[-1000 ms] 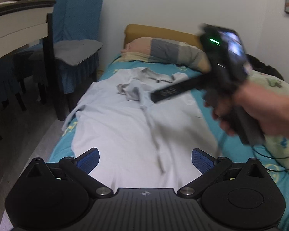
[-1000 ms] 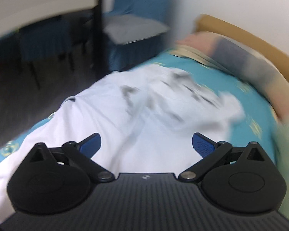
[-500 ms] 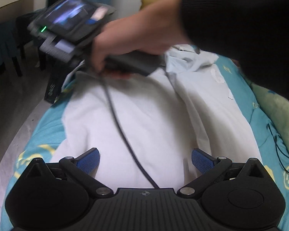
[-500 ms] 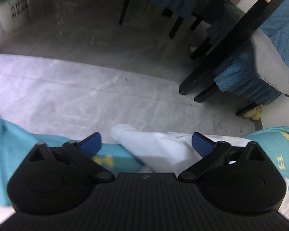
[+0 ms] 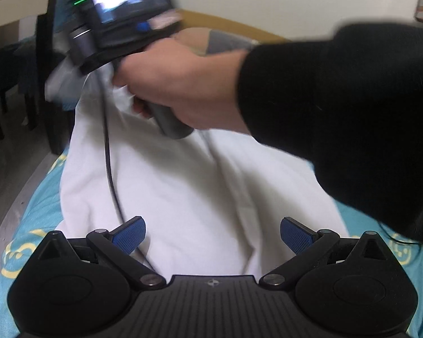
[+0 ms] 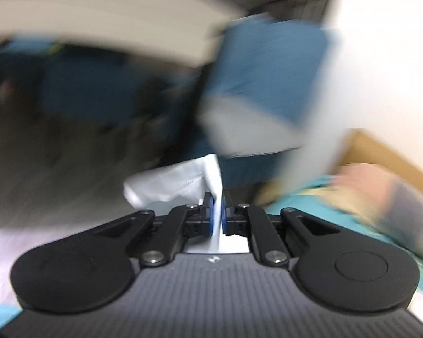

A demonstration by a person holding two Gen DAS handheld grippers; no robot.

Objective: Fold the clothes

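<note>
Pinching a fold of the white shirt (image 6: 180,181) pretty hard, the right gripper (image 6: 216,211) has its blue fingers (image 6: 208,214) clamped together with just a thin edge of cloth standing up between them. From the left wrist view you can see the right hand (image 5: 180,84) in a black sleeve (image 5: 338,107) gripping the handle, up over the far left edge of the shirt, with a black cable (image 5: 110,163) trailing down across the fabric.

Rest of the shirt is spread flat on the teal bed sheet (image 5: 39,205), left edge running close to the side of the bed. Left gripper (image 5: 213,233) sits low over the near hem, fingers spread wide, nothing in them.

Room-wise: bare floor (image 5: 11,186) to the left of the bed, then dark desk legs (image 5: 45,84) and a blue chair (image 6: 268,64) close by. Right wrist view is badly motion-blurred.
</note>
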